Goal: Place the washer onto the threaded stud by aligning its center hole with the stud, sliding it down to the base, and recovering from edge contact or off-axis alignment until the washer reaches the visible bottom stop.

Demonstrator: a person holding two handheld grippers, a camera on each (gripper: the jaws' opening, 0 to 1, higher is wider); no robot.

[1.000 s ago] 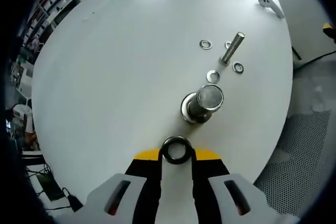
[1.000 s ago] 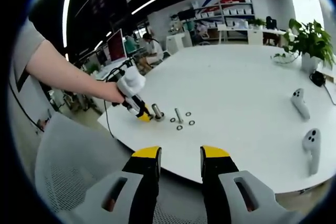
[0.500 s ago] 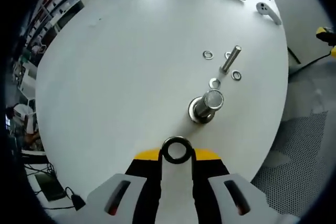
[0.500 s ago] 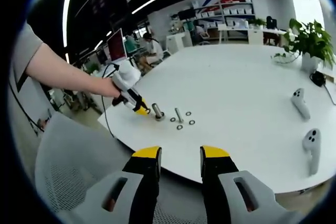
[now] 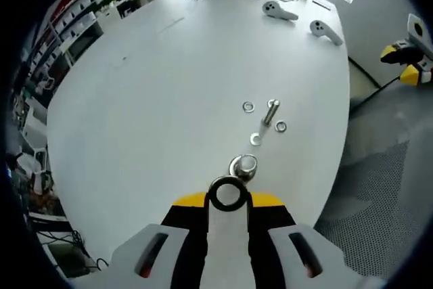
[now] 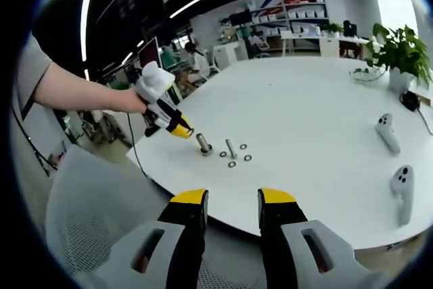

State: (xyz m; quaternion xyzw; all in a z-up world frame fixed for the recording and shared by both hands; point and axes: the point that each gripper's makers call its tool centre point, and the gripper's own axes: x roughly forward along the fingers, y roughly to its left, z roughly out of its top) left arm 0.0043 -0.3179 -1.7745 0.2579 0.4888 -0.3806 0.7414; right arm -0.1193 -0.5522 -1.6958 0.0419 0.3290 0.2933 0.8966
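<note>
- Left gripper view: the washer [image 5: 227, 194] sits low in the frame's middle, pinched edge-on between the closed jaws of the left gripper [image 5: 227, 201], so its hole faces forward and stays free to take the stud.
- Just above the washer in the frame stands the stud [image 5: 244, 166], upright on its round base; the washer is held high over it, apart from it and not yet threaded on.
- Holding by the rim rather than the face looks deliberate: I judge it lets the hole be sighted over the stud tip before lowering.
- Further up the frame, near its middle, a second, thinner stud [image 5: 271, 112] stands with loose washers [image 5: 248, 107] around it, spares laid within easy reach on the white table [image 5: 169, 79].
- In the right gripper view, the left gripper [image 6: 177, 128] shows at centre left, poised above and left of the stud [image 6: 203, 143]; the washer there is too small to make out.
- The right gripper [image 6: 232, 209] hangs off the table's near edge, jaws parted and holding nothing, idle and out of the way.
- Two controllers [image 6: 387, 133] lie at the right, well apart from the work.
</note>
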